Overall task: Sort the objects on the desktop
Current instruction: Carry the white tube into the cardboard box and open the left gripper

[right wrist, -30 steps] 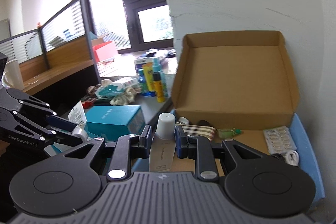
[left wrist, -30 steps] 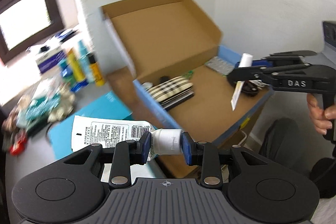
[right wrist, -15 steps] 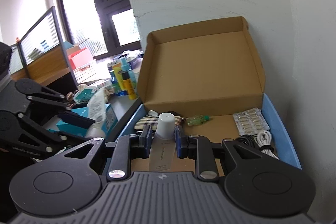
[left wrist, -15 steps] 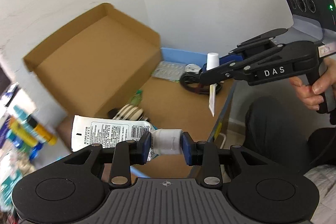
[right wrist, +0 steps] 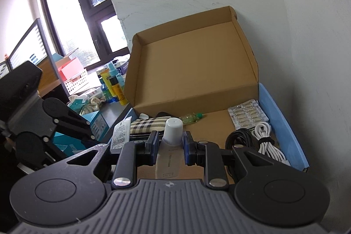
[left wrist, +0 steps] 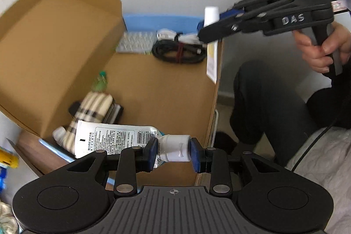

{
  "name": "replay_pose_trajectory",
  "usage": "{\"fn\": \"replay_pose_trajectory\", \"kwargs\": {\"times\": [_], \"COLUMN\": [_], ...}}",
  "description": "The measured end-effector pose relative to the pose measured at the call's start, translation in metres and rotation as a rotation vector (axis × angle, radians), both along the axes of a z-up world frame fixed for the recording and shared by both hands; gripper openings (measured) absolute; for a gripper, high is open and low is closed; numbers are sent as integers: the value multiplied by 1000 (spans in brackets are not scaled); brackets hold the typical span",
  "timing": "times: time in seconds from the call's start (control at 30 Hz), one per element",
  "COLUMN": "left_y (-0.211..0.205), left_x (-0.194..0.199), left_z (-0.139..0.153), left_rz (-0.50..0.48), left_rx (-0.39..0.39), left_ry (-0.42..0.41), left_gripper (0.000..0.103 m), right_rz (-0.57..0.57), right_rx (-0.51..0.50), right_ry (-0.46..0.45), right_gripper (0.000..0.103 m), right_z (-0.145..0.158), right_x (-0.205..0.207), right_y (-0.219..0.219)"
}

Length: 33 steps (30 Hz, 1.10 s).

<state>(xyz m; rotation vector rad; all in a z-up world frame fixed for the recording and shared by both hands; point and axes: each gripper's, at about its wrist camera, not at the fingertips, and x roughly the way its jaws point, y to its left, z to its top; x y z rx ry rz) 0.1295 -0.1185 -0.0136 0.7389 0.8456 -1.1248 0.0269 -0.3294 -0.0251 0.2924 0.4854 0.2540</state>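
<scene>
Placing step: our left claw (left wrist: 173, 151) clamps a white barcode-printed tube (left wrist: 114, 140), our right claw (right wrist: 170, 144) a pale white-capped tube (right wrist: 169, 159), both above the open cardboard box (right wrist: 193, 71); next, lower and release.

The cardboard box (right wrist: 193, 71) is made of plain brown corrugated board, matt inside, with a smooth blue outer face. A glossy printed plastic tube (left wrist: 114, 139) with a smooth white cap is clamped by the left gripper (left wrist: 173, 151), whose body is formed of matt black plastic with blue rubbery pads and shiny metal rivets. A checked cloth pouch (right wrist: 149, 124) is seen. The blister pack (right wrist: 246, 113) is finished in reflective foil, and the black cable (left wrist: 178, 52) looks semi-glossy.
</scene>
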Motion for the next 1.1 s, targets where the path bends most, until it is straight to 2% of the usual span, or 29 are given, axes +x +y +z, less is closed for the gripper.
{"fn": "replay_pose_trajectory", "kwargs": {"times": [0.3,0.43,0.6,0.87,1.1], "left_y": [-4,0,9,10,-13], "left_x": [19,23,26,37,56], "left_z": [-15,-21,-15,6,-5], "left_rz": [-147,-157,-130,-22,100], "left_rx": [104,137,90,-69,-91], "left_ry": [131,170,175,206,228], "left_gripper": [34,34,38,39,33], "right_rz": [1,3,14,24,10], "right_rx": [14,15,11,3,-4], "right_ry": [19,26,30,34,36], "right_gripper": [27,27,27,27,27], "right_z": [-8,-9,-10,-9,-8], "right_x": [10,15,21,25,23], "right_y": [-2,-2,1,7,3]}}
